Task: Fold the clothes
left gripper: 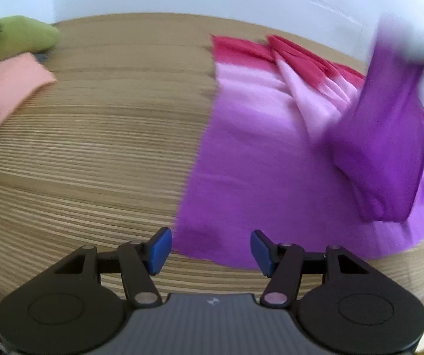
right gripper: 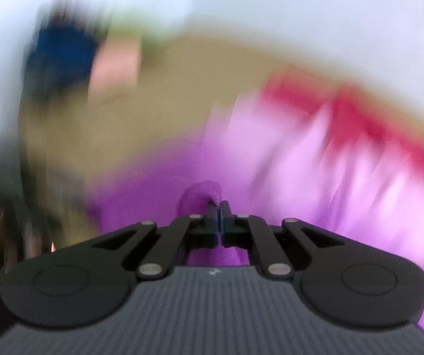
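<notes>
R gripper (right gripper: 220, 207) has its jaws pinched on the purple sleeve (right gripper: 201, 193); L gripper (left gripper: 211, 250) jaws wide, empty. With only 1 small pinch, cloth may slip off.

Both wrist cameras look steeply down along their fingers, close over the wooden table (left gripper: 93, 148), sharing the purple-pink garment (left gripper: 256, 162), apparently, through right-view blur.
</notes>
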`<action>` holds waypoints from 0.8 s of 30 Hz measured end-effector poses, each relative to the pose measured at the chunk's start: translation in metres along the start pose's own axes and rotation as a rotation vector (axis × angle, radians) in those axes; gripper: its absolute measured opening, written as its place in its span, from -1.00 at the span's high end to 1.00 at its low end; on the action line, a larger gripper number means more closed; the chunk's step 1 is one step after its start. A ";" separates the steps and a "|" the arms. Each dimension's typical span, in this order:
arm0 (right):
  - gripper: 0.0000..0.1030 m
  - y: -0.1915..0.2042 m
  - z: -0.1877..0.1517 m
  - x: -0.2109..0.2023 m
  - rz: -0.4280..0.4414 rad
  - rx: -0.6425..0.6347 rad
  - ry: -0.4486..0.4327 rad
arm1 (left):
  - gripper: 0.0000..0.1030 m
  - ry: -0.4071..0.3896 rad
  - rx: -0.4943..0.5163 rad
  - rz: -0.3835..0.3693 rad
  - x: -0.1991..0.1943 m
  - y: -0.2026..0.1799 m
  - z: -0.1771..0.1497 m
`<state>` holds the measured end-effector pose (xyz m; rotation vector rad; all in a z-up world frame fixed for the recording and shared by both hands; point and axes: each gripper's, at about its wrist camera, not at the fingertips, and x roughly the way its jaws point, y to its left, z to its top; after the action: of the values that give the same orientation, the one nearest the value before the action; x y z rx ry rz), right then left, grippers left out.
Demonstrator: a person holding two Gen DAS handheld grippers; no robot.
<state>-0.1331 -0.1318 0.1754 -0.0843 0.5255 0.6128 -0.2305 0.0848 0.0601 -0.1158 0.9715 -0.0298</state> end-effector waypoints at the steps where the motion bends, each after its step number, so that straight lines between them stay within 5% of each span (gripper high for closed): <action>1: 0.91 0.010 0.015 -0.017 0.004 -0.018 -0.102 | -0.19 -0.009 -0.015 0.011 -0.004 0.006 0.000; 2: 0.91 0.021 0.029 -0.033 0.009 -0.046 -0.195 | -0.19 -0.017 -0.030 0.022 -0.007 0.012 -0.001; 4: 0.91 0.040 0.033 -0.034 0.088 -0.087 -0.214 | -0.20 -0.020 -0.058 0.048 -0.012 0.025 -0.004; 6: 0.91 0.062 0.013 0.000 0.193 -0.107 -0.093 | -0.19 -0.016 -0.086 0.079 -0.014 0.038 -0.008; 11: 0.91 0.113 -0.079 0.107 0.237 -0.246 0.278 | -0.19 0.016 -0.143 0.110 -0.018 0.061 -0.023; 14: 0.91 0.140 -0.107 0.128 0.233 -0.380 0.346 | -0.19 0.019 -0.148 0.113 -0.021 0.074 -0.030; 24: 0.87 0.146 -0.105 0.134 0.263 -0.387 0.384 | -0.20 -0.075 -0.135 -0.002 -0.037 0.068 -0.018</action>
<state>-0.1700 0.0346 0.0299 -0.5128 0.7902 0.9593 -0.2680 0.1533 0.0726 -0.2402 0.8981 0.0378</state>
